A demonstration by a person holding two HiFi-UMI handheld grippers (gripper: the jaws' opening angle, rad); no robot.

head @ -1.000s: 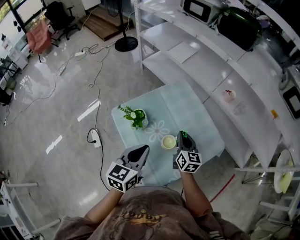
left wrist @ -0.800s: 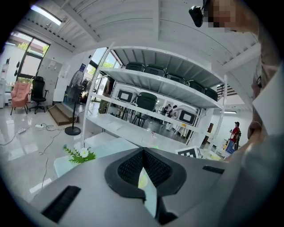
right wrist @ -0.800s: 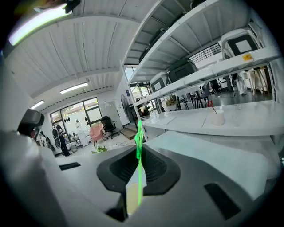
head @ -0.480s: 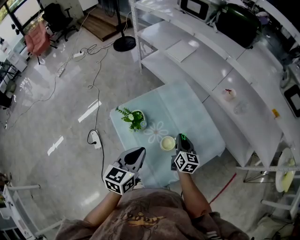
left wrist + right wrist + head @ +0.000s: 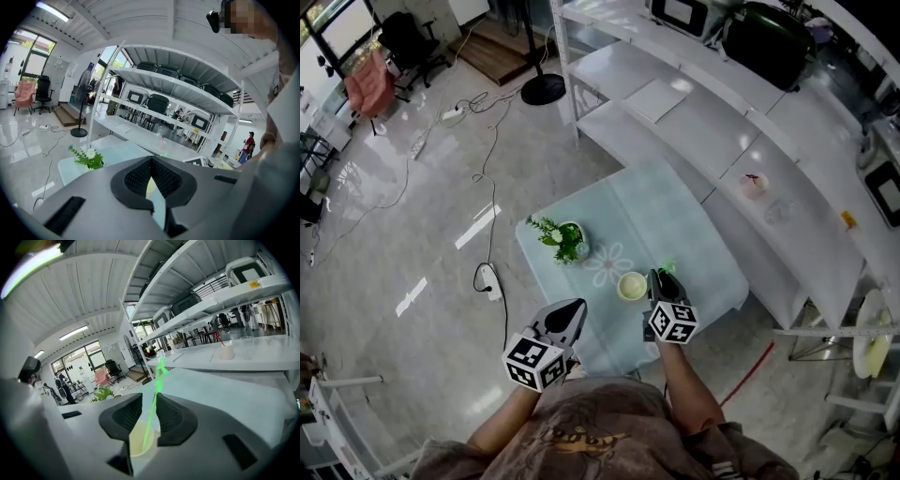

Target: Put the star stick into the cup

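Surface: a pale green table [image 5: 679,217] on a glossy floor, white shelving [image 5: 703,122] behind it; every place below is given from the cup [image 5: 632,285] on that table.
Right gripper [image 5: 149,398]: just beside the cup on its right, reaching over its rim. The jaws have just been opening and now stand apart. The star stick rises through the gap, and neither pad seems to press on it.
Star stick [image 5: 152,416]: thin and bright green, with its lower end inside the cup. It leans up and away from the person, so the star end stands above the cup's far side.
Left gripper [image 5: 577,306]: well to the cup's left and nearer the person. The jaw tips are together with nothing between them.
Plant [image 5: 562,239]: a small potted sprig to the cup's left and farther back, well apart from it.
Step in hand: the release, by my judgement; the stick looks delivered and let go.
Next move: it calls for drawing the right gripper clear along the stick's lean, with the jaws kept wide. A pad that brushes the stick could lever it out or tip the light cup.
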